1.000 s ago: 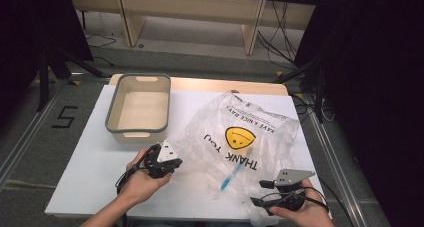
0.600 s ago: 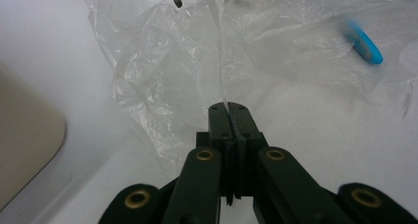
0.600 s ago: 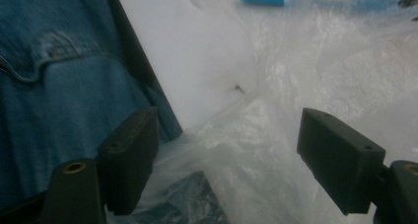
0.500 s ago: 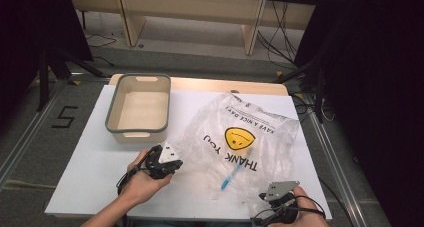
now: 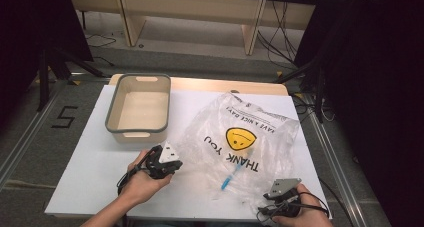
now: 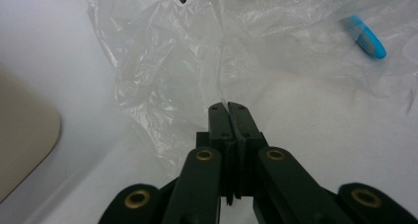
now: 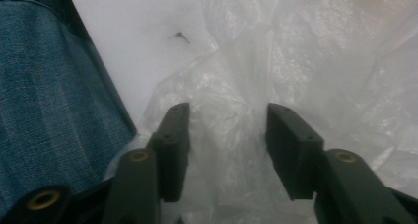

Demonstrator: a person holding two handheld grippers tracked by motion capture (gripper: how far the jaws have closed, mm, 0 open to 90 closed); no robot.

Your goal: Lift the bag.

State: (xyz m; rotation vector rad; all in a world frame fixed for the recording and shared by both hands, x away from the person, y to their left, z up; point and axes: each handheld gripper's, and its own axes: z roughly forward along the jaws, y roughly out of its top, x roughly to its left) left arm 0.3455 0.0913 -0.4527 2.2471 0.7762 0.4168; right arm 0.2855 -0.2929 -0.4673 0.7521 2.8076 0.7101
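Two grippers are in my hands at the near edge of the white table, one at each side of a clear plastic bag printed with "THANK YOU" and a yellow smiley face. My left gripper has its jaws pressed fully together on a fold of the bag's film at its left edge; the crinkled plastic rises straight ahead of the tips, though how much film is actually pinched I cannot tell. From the high view this left gripper sits just beside the bag, and the grey-rimmed beige tub stands just beyond it on the table, apart from the bag. A blue pen-like thing lies inside the bag, ahead and to the right of my left gripper's tips, and between my two grippers as seen from above. My right gripper has its jaws partly apart, and they have just been closing; the bag's near corner lies bunched between them, with the pads not yet pressing on it. Denim cloth shows close to the left of that gripper. From above, my right gripper sits at the bag's near right corner.
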